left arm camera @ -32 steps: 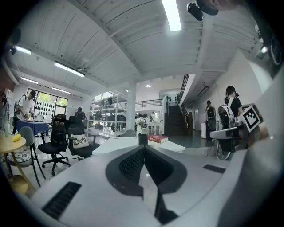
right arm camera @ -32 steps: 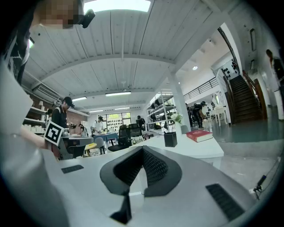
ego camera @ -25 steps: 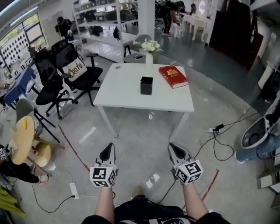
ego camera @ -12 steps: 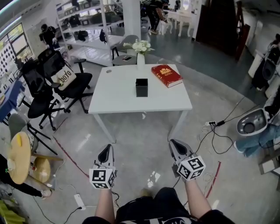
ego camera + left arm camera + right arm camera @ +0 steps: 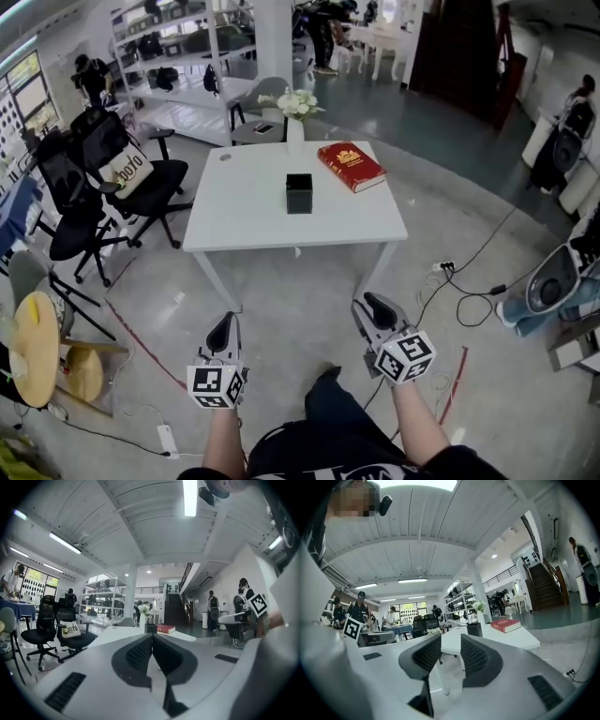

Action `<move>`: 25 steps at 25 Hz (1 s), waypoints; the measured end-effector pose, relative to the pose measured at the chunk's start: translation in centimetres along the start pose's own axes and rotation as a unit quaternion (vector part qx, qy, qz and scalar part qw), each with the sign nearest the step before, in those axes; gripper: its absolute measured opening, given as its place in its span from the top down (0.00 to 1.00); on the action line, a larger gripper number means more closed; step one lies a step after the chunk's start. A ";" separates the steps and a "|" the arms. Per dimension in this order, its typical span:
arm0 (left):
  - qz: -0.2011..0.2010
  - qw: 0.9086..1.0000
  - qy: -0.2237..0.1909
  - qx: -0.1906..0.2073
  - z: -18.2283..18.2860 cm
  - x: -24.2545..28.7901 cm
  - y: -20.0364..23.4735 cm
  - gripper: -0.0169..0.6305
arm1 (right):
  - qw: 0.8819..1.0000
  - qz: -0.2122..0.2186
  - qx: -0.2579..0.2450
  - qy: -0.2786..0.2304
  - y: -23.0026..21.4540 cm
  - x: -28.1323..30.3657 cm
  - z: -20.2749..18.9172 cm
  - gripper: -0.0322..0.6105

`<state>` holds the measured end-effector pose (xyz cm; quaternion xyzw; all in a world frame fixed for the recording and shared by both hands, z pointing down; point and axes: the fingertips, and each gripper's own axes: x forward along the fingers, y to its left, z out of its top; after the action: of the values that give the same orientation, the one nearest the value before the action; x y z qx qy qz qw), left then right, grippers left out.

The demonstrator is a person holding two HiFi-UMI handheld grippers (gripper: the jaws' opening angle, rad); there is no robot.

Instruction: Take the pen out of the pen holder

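A small black square pen holder stands centred on a white rectangular desk, well ahead of the left hand-held gripper, closed and empty, and the right hand-held gripper, its empty jaws opening, seemingly readied for the unseen pen.

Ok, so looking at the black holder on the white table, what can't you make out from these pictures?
- Inside of the black holder: head view, too far and small; whether a pen stands in it cannot be told.
- Same holder, both gripper views: seen side-on, its own wall hides the inside.
- Print on the red book: head view, too small.
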<state>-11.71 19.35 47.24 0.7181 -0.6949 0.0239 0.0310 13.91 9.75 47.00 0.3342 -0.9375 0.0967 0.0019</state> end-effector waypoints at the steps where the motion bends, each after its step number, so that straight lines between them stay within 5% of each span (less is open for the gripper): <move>1: 0.001 1.000 0.001 -0.003 -0.3 0.3 0.4 0.97 | 1.000 0.001 -0.001 0.001 0.0 0.5 -0.1 0.74; 25: -0.002 1.000 0.018 -0.019 0.3 17.3 7.5 0.97 | 1.000 0.023 0.008 0.015 -7.5 17.8 1.1 0.70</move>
<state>-18.60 1.89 48.33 0.7183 -0.6930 0.0237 0.0568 4.91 -7.29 48.45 0.3111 -0.9440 0.1089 0.0114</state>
